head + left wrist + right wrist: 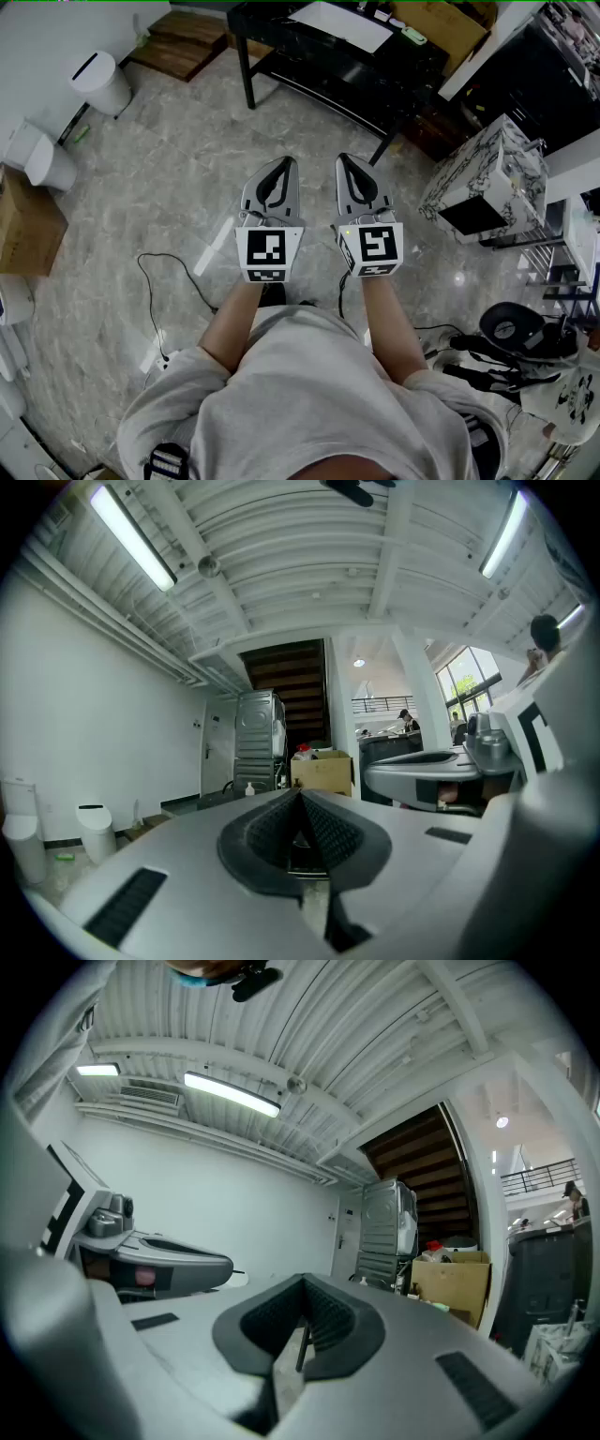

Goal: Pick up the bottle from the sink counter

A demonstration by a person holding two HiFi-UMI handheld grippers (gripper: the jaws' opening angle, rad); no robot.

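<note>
We hold the left gripper (281, 167) and the right gripper (345, 164) level over the floor (141, 187), both pressed together, empty. A tiny pale bottle (249, 788), possibly ours, stands far off near the stacked machines (260, 738); probably light, slick plastic, so we'd grip its body squarely.

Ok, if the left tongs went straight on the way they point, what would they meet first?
Nothing close: the left tongs, shut, point level over open floor. Probably the cardboard box past the black table comes first, though depth is unclear.
</note>
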